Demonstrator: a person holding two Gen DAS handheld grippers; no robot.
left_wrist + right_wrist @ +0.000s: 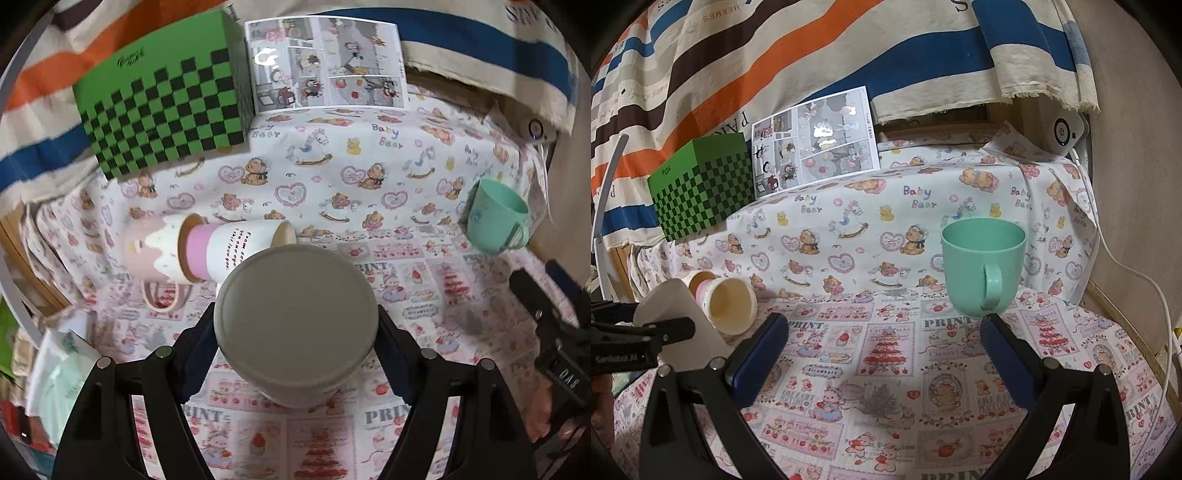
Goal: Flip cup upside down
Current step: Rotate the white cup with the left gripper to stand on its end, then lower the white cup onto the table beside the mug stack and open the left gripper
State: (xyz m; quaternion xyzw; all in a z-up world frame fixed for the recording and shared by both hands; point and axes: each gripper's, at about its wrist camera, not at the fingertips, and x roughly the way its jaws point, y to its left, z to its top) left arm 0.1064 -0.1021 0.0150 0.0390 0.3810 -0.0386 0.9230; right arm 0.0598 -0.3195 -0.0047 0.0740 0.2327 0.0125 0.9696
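My left gripper [295, 328] is shut on a white cup [297, 317], held bottom up above the patterned cloth; its flat grey base faces the camera. The same cup [679, 325] shows at the left edge of the right wrist view, clamped by the left gripper. A mint green mug [983, 267] stands upright, handle toward me, just beyond my open, empty right gripper [884, 343]. It also shows in the left wrist view [495, 218]. My right gripper shows in the left wrist view at the right edge [554, 332].
A pink-and-white mug [151, 251] lies on its side with a paper cup [236, 249] stuck in its mouth; the paper cup also shows in the right wrist view [727, 304]. A green checkered box [701, 188] and a comic sheet [816, 138] stand at the back. A white cable [1137, 280] runs along the right wall.
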